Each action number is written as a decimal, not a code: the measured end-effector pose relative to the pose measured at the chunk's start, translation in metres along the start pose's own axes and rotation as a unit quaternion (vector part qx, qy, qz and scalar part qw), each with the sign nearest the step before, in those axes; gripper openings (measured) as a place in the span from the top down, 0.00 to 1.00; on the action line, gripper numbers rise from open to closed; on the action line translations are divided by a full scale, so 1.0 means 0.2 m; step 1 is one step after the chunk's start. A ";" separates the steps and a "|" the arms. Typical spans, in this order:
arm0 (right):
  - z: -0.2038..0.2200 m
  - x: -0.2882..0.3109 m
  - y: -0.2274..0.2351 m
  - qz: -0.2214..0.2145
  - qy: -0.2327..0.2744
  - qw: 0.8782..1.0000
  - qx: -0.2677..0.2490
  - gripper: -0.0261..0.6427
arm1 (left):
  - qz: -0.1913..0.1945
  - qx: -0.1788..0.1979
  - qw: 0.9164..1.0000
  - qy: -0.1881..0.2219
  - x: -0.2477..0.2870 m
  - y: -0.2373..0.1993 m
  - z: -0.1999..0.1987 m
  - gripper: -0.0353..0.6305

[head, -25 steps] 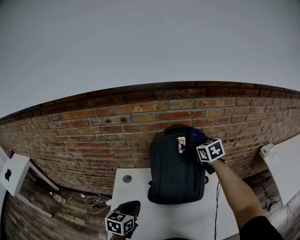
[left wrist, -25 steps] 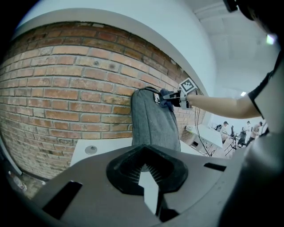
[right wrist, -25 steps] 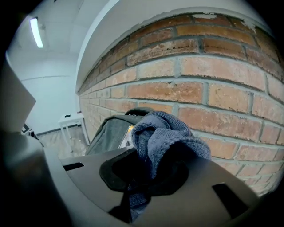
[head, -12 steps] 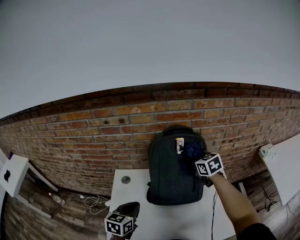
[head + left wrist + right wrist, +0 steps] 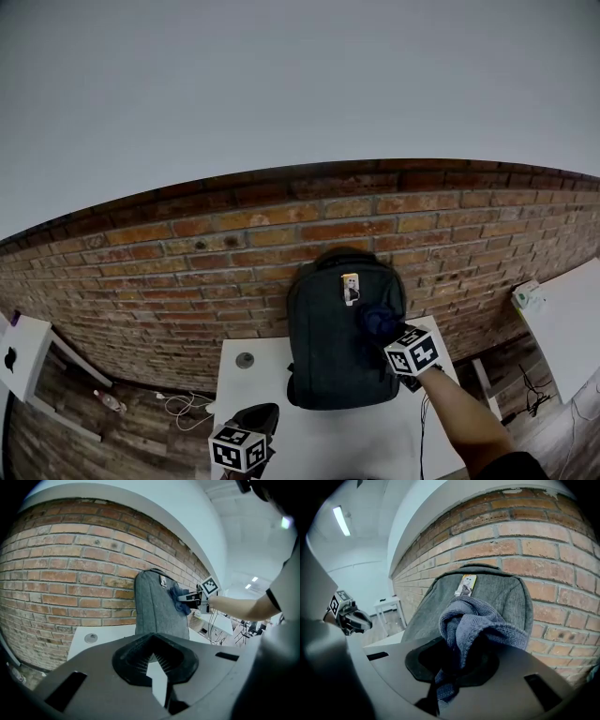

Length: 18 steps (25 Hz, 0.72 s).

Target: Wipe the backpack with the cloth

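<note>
A dark grey backpack (image 5: pixel 333 347) stands upright on a white table (image 5: pixel 309 441), leaning on the brick wall. A small printed tag (image 5: pixel 351 289) hangs near its top. My right gripper (image 5: pixel 388 330) is shut on a bunched blue cloth (image 5: pixel 377 319) and presses it against the upper right of the backpack's front, just below the tag. The right gripper view shows the cloth (image 5: pixel 480 620) bulging out of the jaws in front of the backpack (image 5: pixel 501 590). My left gripper (image 5: pixel 259 418) hovers low at the table's front left, shut and holding nothing, away from the backpack (image 5: pixel 152 609).
A small round grey disc (image 5: pixel 245 360) lies on the table left of the backpack. The brick wall (image 5: pixel 187 272) runs right behind. Another white table (image 5: pixel 19 349) stands at the far left, cables (image 5: pixel 183 401) lie on the wooden floor, and a white surface (image 5: pixel 567 314) is at the right.
My right gripper has slid the cloth down the backpack's front, from beside the tag to below it. The left gripper has stayed in place.
</note>
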State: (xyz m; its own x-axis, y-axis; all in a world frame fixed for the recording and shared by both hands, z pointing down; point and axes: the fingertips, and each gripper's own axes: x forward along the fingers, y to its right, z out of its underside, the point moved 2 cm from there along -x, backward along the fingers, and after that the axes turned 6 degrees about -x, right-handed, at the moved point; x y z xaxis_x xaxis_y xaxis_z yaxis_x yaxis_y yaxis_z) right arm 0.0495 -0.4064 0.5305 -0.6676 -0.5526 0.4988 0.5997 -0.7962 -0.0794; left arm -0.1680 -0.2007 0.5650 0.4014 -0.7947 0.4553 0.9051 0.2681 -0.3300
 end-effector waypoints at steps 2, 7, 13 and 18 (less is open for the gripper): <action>0.04 -0.02 -0.03 -0.005 -0.001 1.000 0.006 0.88 | 0.002 0.001 1.000 0.001 0.01 0.01 -0.01 0.96; 0.15 -0.07 -0.12 -0.022 0.000 0.999 0.024 0.88 | 0.002 -0.002 1.000 -0.003 0.02 -0.01 0.00 0.96; 0.29 -0.11 -0.21 -0.041 -0.007 0.998 0.039 0.88 | 0.008 -0.002 1.000 -0.003 0.03 0.01 0.00 0.96; 0.39 -0.14 -0.27 -0.046 -0.003 0.997 0.064 0.88 | 0.014 0.000 1.000 -0.005 0.05 0.02 -0.01 0.96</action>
State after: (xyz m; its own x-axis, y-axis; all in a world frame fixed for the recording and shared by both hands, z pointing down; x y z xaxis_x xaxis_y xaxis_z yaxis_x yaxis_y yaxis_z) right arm 0.0705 -0.3296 0.5881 -0.7201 -0.4762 0.5046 0.5872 -0.8058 0.0775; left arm -0.1596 -0.2084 0.5674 0.4279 -0.7819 0.4534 0.8934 0.2901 -0.3430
